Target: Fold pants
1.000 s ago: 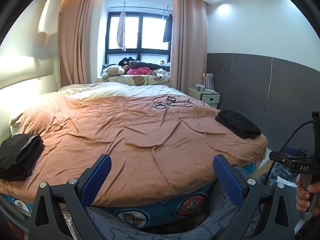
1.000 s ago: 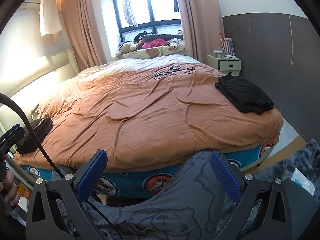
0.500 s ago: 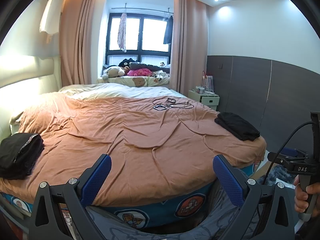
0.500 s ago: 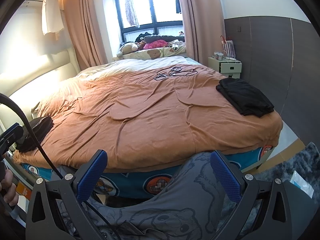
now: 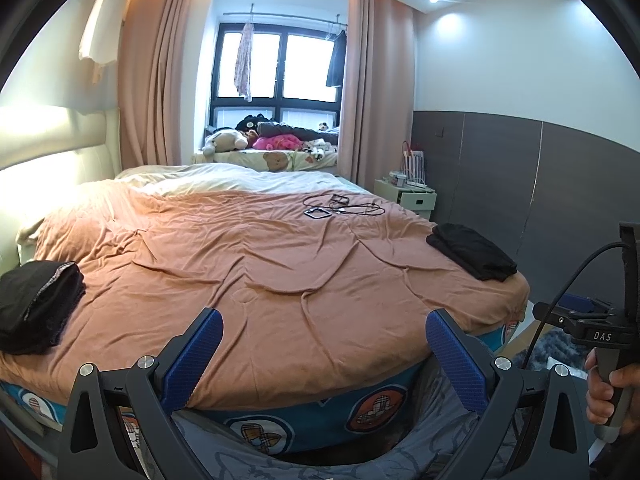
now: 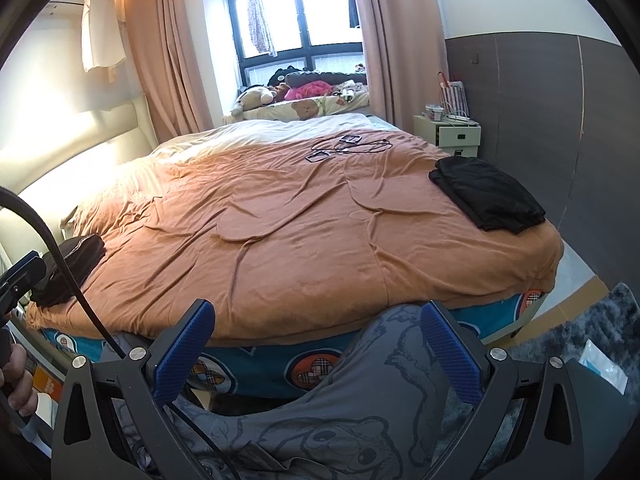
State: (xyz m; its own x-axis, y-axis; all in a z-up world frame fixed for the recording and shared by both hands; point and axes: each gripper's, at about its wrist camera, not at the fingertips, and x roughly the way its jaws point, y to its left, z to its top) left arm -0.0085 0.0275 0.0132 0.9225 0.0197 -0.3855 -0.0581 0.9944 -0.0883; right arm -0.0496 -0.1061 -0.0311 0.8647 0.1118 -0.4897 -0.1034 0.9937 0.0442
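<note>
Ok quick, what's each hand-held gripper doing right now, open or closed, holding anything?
Left hand-held gripper: open, holding nothing.
Right hand-held gripper: open, holding nothing.

Both cameras have tilted slightly upward: the bed [image 5: 280, 280] and the folded black pants [image 6: 488, 196] sit marginally lower in each view.

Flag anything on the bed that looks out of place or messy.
A tangle of cables with small devices lies loose on the far side of the brown cover, which is wrinkled throughout. The two black garment piles, left and right, look neatly folded. Nothing looks spilled or damaged.
</note>
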